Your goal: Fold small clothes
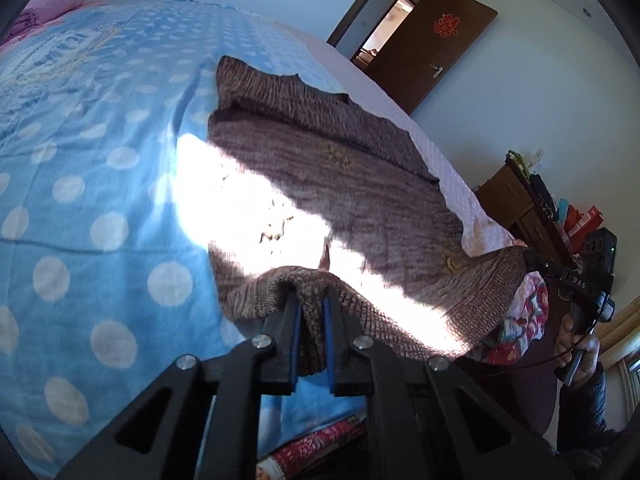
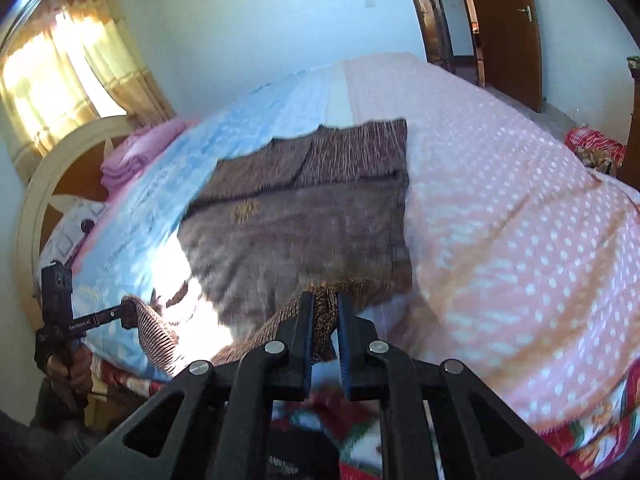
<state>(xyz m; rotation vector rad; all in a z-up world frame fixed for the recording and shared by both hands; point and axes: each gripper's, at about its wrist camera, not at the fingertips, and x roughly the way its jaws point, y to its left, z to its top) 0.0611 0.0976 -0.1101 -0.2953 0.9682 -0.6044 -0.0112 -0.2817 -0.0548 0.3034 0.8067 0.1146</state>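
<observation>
Left wrist, sweater (image 1: 320, 184) hem pinched between tongs (image 1: 311, 300)

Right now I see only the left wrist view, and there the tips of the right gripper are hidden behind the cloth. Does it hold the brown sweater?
Observer: Yes. In the right wrist view, the right gripper is shut on the near hem of the brown sweater.
Operator: What lies under the sweater's right side?
Observer: A pink dotted blanket. The sweater's right edge rests on it, and it covers the right side of the bed.
Operator: Can you see my left gripper from there?
Observer: Yes. The left gripper holds the other corner of the hem, near the bed's edge, over the blue sheet.
</observation>
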